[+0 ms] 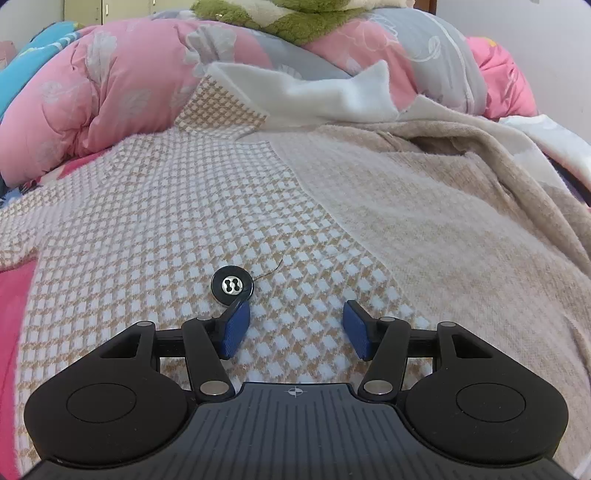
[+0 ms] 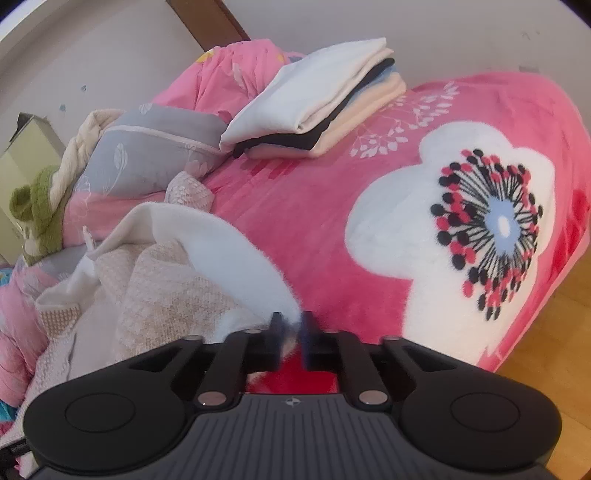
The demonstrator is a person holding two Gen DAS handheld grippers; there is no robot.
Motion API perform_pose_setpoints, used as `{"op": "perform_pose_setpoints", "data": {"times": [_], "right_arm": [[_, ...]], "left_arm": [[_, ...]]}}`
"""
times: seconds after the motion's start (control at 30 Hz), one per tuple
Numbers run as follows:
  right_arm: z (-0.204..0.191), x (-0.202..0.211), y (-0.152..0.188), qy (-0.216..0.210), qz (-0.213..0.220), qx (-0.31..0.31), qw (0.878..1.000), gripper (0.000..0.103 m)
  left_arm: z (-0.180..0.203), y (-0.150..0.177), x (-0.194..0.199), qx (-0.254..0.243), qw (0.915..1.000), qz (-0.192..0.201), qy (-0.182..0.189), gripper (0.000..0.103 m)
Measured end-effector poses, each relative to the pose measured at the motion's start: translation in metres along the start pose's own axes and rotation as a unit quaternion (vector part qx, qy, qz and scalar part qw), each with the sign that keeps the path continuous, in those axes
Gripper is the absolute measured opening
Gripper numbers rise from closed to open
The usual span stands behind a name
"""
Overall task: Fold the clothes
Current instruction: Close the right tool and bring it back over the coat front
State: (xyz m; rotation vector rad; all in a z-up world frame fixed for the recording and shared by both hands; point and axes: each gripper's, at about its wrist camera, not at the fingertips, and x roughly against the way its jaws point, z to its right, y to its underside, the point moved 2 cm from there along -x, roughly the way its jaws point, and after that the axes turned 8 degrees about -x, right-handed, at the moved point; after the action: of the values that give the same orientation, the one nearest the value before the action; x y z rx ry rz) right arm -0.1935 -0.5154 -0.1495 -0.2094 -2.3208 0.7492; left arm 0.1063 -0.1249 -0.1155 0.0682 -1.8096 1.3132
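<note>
A beige and white checked knit garment (image 1: 155,229) with a white fleece lining (image 1: 332,92) lies spread on the bed. A black button (image 1: 232,286) sits on it. My left gripper (image 1: 295,328) is open just above the knit, its left pad beside the button. In the right wrist view the same garment (image 2: 173,291) lies bunched at the left. My right gripper (image 2: 291,332) is shut on the garment's white fleece edge (image 2: 236,243), lifted over the pink blanket.
A pink floral blanket (image 2: 369,206) covers the bed. A stack of folded clothes (image 2: 317,110) sits at its far end. Pink and grey quilts (image 1: 110,92) and a green plush item (image 1: 280,18) are piled behind. Wooden floor (image 2: 554,332) shows at the right.
</note>
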Motion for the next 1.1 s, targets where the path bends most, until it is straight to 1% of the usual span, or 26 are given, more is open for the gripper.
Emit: {"op": "perform_pose_setpoints", "data": {"times": [0.1,0.2,0.27,0.33,0.4,0.5,0.57,0.67,0.73,0.83,0.93,1.1], "right_arm": [[-0.01,0.014,-0.01,-0.01,0.029,0.002,1.0,0.004],[-0.034,0.039,-0.025,-0.022,0.079,0.034,0.996,0.004],[-0.054,0.056,-0.035,-0.038,0.106,0.057,0.992,0.003],[-0.078,0.073,-0.041,-0.064,0.126,0.087,0.986,0.003],[-0.105,0.088,-0.042,-0.092,0.136,0.123,0.979,0.003],[-0.144,0.105,-0.035,-0.136,0.133,0.179,0.965,0.003],[-0.169,0.111,-0.022,-0.159,0.121,0.219,0.955,0.003],[-0.199,0.111,0.005,-0.19,0.082,0.263,0.942,0.003],[-0.214,0.108,0.027,-0.208,0.045,0.285,0.935,0.003],[-0.227,0.1,0.06,-0.23,-0.02,0.3,0.926,0.003],[-0.234,0.092,0.092,-0.229,-0.073,0.32,0.916,0.003],[-0.229,0.073,0.143,-0.202,-0.156,0.345,0.903,0.003]], "left_arm": [[-0.002,0.003,0.0,0.0,1.0,0.008,0.005,0.056],[-0.004,0.005,0.0,0.003,0.9998,0.014,0.011,0.056],[-0.005,0.006,0.0,0.005,0.9997,0.017,0.014,0.057],[-0.007,0.006,0.0,0.007,0.9996,0.02,0.019,0.057],[-0.009,0.007,0.0,0.01,0.9994,0.023,0.024,0.057],[-0.011,0.009,0.0,0.015,0.999,0.028,0.03,0.057],[-0.013,0.01,0.001,0.019,0.9986,0.032,0.037,0.057],[-0.016,0.011,0.001,0.027,0.9979,0.036,0.048,0.057],[-0.018,0.012,0.001,0.032,0.9972,0.039,0.055,0.058],[-0.021,0.012,0.001,0.04,0.9963,0.042,0.064,0.059],[-0.023,0.012,0.001,0.049,0.9951,0.045,0.073,0.06],[-0.028,0.013,0.001,0.063,0.9929,0.049,0.088,0.062]]}}
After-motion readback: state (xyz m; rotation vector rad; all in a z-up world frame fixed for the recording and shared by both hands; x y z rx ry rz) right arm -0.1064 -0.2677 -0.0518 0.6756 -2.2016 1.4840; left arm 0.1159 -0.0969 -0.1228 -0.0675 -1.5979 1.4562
